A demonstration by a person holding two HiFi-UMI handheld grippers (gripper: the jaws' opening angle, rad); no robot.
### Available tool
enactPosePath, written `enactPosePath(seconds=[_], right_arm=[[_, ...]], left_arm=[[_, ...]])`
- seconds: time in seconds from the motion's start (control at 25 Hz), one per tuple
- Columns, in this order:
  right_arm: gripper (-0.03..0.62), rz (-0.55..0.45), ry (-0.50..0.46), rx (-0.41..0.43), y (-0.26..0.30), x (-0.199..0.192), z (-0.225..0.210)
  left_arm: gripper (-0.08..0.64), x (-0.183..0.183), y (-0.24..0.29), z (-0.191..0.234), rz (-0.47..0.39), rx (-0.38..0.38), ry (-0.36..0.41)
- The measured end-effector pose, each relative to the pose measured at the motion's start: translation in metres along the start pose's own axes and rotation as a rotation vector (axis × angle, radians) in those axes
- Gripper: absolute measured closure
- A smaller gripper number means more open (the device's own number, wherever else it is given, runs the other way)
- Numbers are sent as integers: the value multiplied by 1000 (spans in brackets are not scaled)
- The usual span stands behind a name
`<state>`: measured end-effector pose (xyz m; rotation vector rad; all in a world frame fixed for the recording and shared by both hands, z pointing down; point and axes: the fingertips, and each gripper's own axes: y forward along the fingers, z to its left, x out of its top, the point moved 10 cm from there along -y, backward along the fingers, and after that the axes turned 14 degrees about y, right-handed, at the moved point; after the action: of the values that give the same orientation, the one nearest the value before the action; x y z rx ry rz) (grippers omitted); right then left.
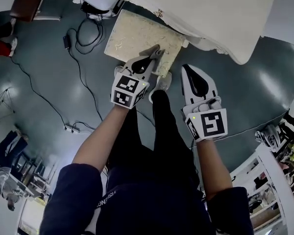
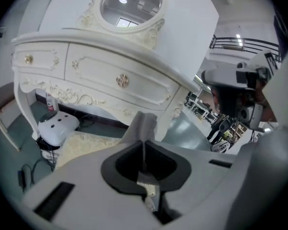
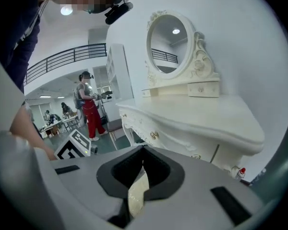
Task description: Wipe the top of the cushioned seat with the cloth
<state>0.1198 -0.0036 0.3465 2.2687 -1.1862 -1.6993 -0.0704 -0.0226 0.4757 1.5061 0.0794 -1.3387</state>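
A white dressing table (image 1: pixel 201 9) stands at the cushioned seat's (image 1: pixel 132 35) twelve o'clock, and cables (image 1: pixel 81 43) lie at its nine. The left gripper (image 1: pixel 156 54), jaws pinched on the cloth (image 2: pixel 143 123), is above the seat's five-o'clock part. The right gripper (image 1: pixel 185 68), closed and empty, hangs at four. The floor (image 1: pixel 49 82) is glossy grey-green.

We find no print we can read with certainty. White lettering runs along the person's dark top (image 1: pixel 109 200), too small for us to spell. The left gripper (image 1: pixel 157 51) and right gripper (image 1: pixel 185 67) bear only square markers.
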Motion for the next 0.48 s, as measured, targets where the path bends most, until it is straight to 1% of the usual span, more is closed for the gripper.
enactPosePath(seconds=[0.08,0.24,0.36,0.48], right_arm=[[572,-4,-4,2,-10,12,7],[572,-14,-6,2,-29,39,22],[572,-35,-15,6,-42,63,35],[572,-75,-29,10,-54,90,48]], left_arm=[[538,15,-24,-1,-22,3,10],[538,43,-72,1,-61,16,7],[538,70,-106,-3,-69,20,41],[538,98,-138,-10,-99,15,90]])
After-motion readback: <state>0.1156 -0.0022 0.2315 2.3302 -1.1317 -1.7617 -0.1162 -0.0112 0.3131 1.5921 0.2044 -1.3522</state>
